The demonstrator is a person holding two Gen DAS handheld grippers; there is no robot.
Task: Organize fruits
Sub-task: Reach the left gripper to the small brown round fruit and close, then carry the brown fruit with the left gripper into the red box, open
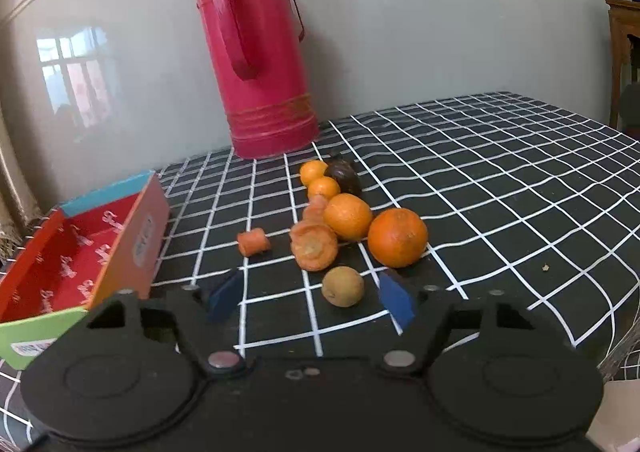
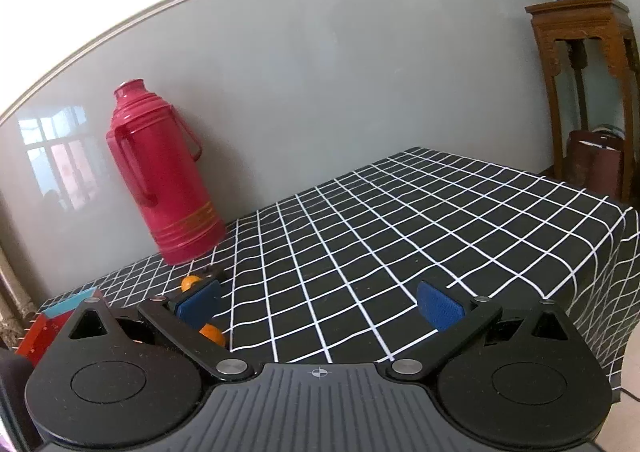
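In the left wrist view a pile of produce lies on the checked tablecloth: a large orange [image 1: 397, 237], a second orange [image 1: 347, 216], two small tangerines [image 1: 313, 172], a dark purple fruit [image 1: 342, 177], carrot pieces [image 1: 314, 247] with one loose chunk [image 1: 253, 242], and a small brown fruit [image 1: 343, 286]. My left gripper [image 1: 310, 298] is open, its blue pads either side of the brown fruit, just short of it. An open red box [image 1: 64, 264] stands at the left. My right gripper [image 2: 320, 302] is open and empty over bare cloth; two oranges [image 2: 212, 333] peek behind its left finger.
A tall red thermos [image 1: 260, 52] stands at the back against the grey wall; it also shows in the right wrist view [image 2: 164, 176]. The table's right edge [image 2: 620, 236] drops off toward a wooden stand [image 2: 584, 92] with a plant pot.
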